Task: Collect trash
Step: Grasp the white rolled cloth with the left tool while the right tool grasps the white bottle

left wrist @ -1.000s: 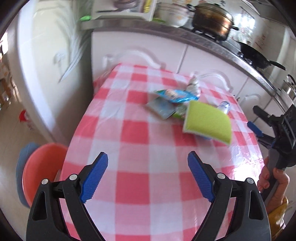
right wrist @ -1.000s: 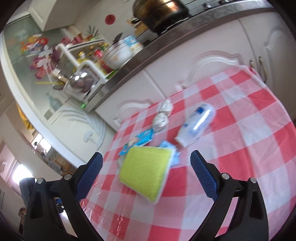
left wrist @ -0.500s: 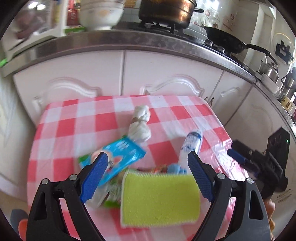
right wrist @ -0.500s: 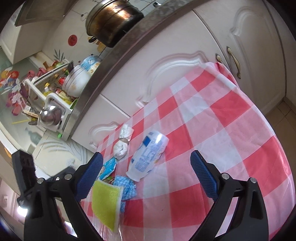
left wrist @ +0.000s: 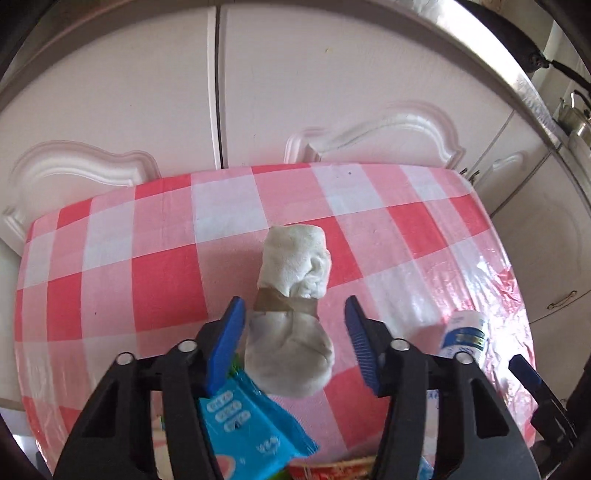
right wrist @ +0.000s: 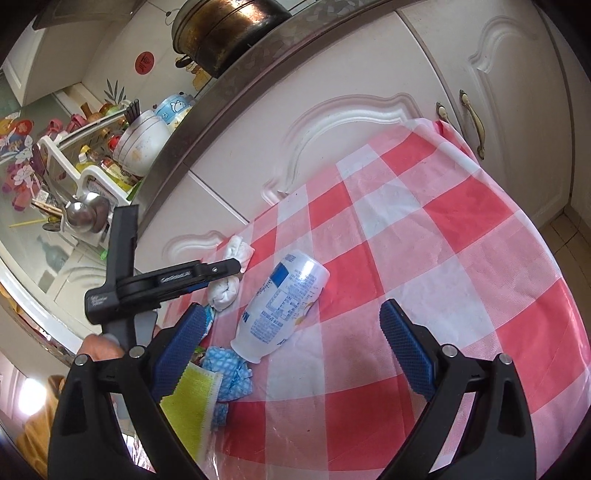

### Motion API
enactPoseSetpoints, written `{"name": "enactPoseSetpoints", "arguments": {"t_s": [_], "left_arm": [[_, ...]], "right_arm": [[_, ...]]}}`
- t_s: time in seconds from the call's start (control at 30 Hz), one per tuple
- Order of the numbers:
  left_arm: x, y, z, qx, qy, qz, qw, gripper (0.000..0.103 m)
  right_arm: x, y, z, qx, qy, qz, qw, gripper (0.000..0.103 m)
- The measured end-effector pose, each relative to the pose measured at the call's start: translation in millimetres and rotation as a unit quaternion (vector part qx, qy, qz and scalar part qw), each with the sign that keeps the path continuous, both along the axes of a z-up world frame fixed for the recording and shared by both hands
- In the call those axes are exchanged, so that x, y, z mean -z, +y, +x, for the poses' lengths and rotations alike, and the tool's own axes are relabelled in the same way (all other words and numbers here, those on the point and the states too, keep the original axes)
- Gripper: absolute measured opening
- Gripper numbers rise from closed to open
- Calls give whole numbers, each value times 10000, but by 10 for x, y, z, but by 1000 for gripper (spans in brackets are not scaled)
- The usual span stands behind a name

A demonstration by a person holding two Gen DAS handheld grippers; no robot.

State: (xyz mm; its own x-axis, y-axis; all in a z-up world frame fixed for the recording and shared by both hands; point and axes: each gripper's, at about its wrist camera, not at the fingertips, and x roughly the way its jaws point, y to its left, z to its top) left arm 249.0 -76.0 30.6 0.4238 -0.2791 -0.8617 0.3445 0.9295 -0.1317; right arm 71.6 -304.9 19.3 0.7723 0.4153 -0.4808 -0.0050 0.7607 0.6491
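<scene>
A white wad bound with brown tape (left wrist: 291,295) lies on the red-and-white checked table (left wrist: 166,288). My left gripper (left wrist: 293,338) points down over the wad; its jaws are closing, with the wad's lower lump between them and a gap still showing at the right pad (left wrist: 360,347). A blue snack wrapper (left wrist: 251,424) lies under the left finger. In the right wrist view, my right gripper (right wrist: 291,310) stands open above a white bottle with blue print (right wrist: 284,295) lying on its side. The left gripper (right wrist: 232,267) reaches over the wad (right wrist: 225,291) there.
A yellow-green sponge (right wrist: 188,398) and a crumpled blue scrap (right wrist: 229,373) lie beside the bottle. White cabinet doors (left wrist: 332,92) stand right behind the table's far edge. A dark pot (right wrist: 225,33) and a dish rack (right wrist: 92,158) sit on the counter above.
My left gripper has travelled across the table from the sponge to the white wad, and its jaws have narrowed around it. The right gripper has dipped slightly toward the bottle.
</scene>
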Motion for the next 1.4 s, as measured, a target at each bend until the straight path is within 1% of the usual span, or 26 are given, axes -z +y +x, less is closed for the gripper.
{"name": "enactPoseSetpoints", "arguments": {"t_s": [0.1, 0.13, 0.17, 0.2, 0.23, 0.37, 0.5, 0.63, 0.8, 0.9, 1.03, 1.13, 1.27, 1.37, 1.4], "left_arm": [[36, -41, 61, 49, 70, 62, 9999, 43], [37, -55, 60, 77, 64, 83, 9999, 42], [36, -69, 50, 120, 58, 85, 9999, 41], [37, -82, 29, 154, 62, 92, 9998, 40], [42, -98, 17, 185, 73, 92, 9998, 40], [57, -138, -103, 285, 130, 17, 9995, 39], [72, -164, -288, 409, 201, -137, 9989, 39], [93, -202, -521, 579, 359, -352, 9971, 39], [115, -343, -797, 913, 472, -428, 9938, 39], [129, -447, -965, 1128, 523, -421, 9914, 39], [138, -491, -1125, 1247, 588, -467, 9893, 39], [145, -480, -1185, 1216, 620, -545, 9891, 39], [144, -358, -1178, 956, 690, -777, 9900, 39], [117, -279, -1166, 777, 625, -959, 9904, 39], [94, -249, -1168, 730, 570, -1006, 9906, 38]], "right_arm": [[6, 27, 7, -20, -1, -96, 10000, 95], [10, 32, 9, -23, 2, -117, 9999, 94], [16, 35, 13, -34, 10, -119, 9999, 91], [20, 38, 17, -50, 19, -116, 9999, 85], [29, 45, 26, -75, 44, -120, 9999, 83], [51, 73, 38, -92, 102, -192, 9997, 81], [42, 73, 28, -64, 98, -270, 9996, 81], [50, 79, 34, -74, 127, -332, 9993, 81], [55, 96, 36, -112, 134, -397, 9991, 76], [58, 99, 41, -99, 169, -487, 9986, 76], [86, 94, 64, -62, 300, -658, 9974, 74], [116, 74, 84, -4, 422, -762, 9962, 70], [127, 73, 88, 102, 506, -1010, 9935, 55], [134, 74, 88, 175, 553, -1173, 9914, 44], [134, 74, 86, 186, 561, -1200, 9910, 44]]}}
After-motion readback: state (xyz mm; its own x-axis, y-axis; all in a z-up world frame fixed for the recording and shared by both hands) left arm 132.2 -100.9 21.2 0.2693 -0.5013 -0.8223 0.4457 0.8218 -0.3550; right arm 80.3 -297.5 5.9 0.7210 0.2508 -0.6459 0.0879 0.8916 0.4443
